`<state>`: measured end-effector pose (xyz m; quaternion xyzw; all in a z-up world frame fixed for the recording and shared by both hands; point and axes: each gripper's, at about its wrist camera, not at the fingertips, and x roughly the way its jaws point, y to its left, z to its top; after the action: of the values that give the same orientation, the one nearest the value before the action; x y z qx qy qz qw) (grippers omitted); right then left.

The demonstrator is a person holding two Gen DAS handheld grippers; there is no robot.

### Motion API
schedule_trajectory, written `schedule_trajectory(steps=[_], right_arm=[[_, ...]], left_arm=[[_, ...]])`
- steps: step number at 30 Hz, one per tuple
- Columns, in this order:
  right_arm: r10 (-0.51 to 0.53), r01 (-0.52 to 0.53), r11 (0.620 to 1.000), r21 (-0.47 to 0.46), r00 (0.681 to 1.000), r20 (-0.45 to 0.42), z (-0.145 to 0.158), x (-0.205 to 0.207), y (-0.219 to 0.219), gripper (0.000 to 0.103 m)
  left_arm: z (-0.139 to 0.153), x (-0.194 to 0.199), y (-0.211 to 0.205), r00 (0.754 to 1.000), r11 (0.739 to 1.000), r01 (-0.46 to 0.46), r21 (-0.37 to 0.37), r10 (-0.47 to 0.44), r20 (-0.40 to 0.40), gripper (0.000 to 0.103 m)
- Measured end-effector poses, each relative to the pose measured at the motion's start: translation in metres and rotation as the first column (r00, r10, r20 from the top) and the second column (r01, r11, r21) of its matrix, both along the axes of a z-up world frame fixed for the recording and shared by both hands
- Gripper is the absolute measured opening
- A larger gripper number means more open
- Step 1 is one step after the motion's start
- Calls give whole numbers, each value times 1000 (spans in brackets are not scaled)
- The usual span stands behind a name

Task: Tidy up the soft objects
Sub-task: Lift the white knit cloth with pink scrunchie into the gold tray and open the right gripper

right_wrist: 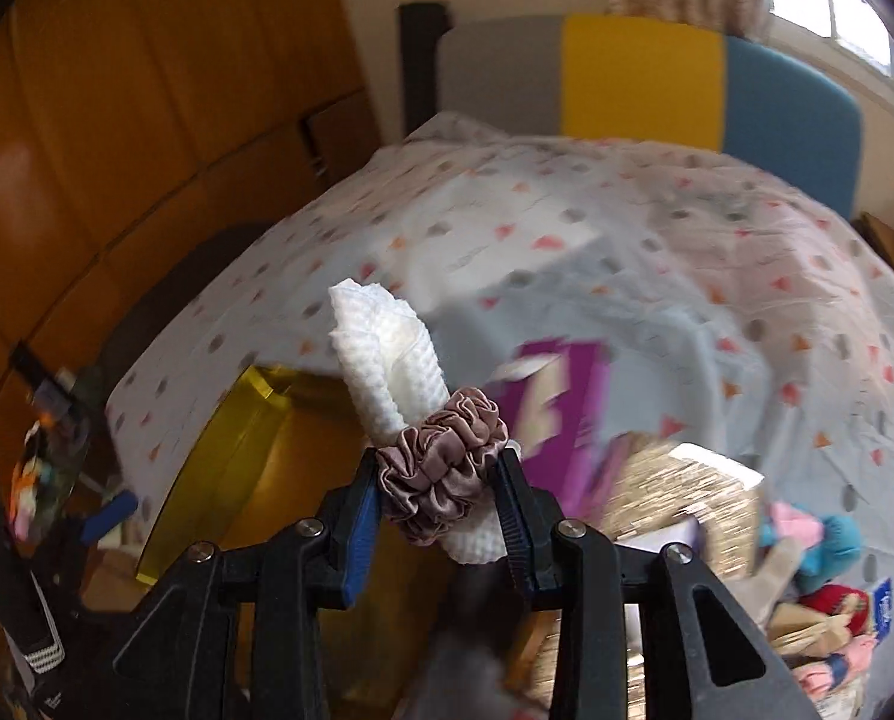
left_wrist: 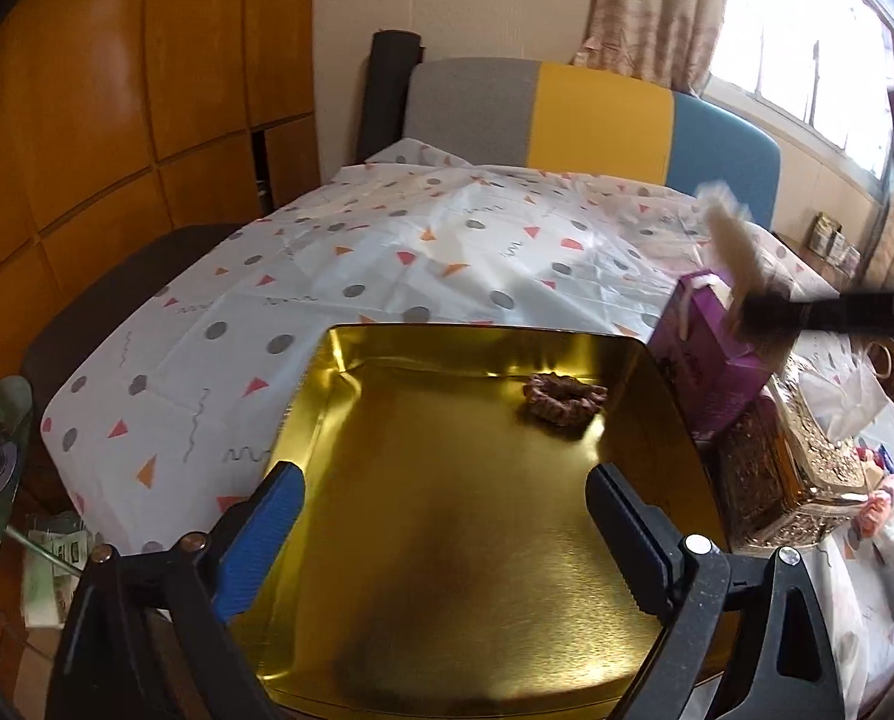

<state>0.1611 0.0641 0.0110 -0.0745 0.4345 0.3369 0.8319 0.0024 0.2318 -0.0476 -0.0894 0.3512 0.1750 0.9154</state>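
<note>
While the right gripper (right_wrist: 441, 495) clamps the scrunchie-bound cloth roll (right_wrist: 414, 414) aloft, the left gripper (left_wrist: 444, 531) waits wide open, empty, over the gold tray (left_wrist: 447, 540) — lowering it beside the tray's brown scrunchie (left_wrist: 564, 397) looks next

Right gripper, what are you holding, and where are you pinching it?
The right gripper holds a rolled white cloth, pinched at the mauve scrunchie wrapped around its lower end. The left gripper is open and holds nothing.

purple box (right_wrist: 558, 402) blurred - cloth roll (right_wrist: 387, 360) base hidden
</note>
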Motion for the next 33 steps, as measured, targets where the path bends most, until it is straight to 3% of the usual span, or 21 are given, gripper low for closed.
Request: schedule_trajectory(steps=[6, 14, 26, 33], right_arm=[[73, -78, 990, -118, 996, -46, -49, -38, 43, 36], [13, -19, 959, -284, 1000, -24, -91, -37, 59, 40], [-30, 34, 972, -232, 999, 19, -95, -34, 50, 44], [-56, 89, 973, -214, 986, 155, -73, -55, 44, 44]], left_arm=[[-2, -8, 19, 999, 998, -50, -26, 50, 11, 96], [-5, -13, 26, 998, 997, -67, -38, 68, 8, 96], [-11, -18, 33, 996, 993, -90, -72, 91, 0, 96], [-10, -20, 32, 996, 994, -86, -63, 86, 4, 96]])
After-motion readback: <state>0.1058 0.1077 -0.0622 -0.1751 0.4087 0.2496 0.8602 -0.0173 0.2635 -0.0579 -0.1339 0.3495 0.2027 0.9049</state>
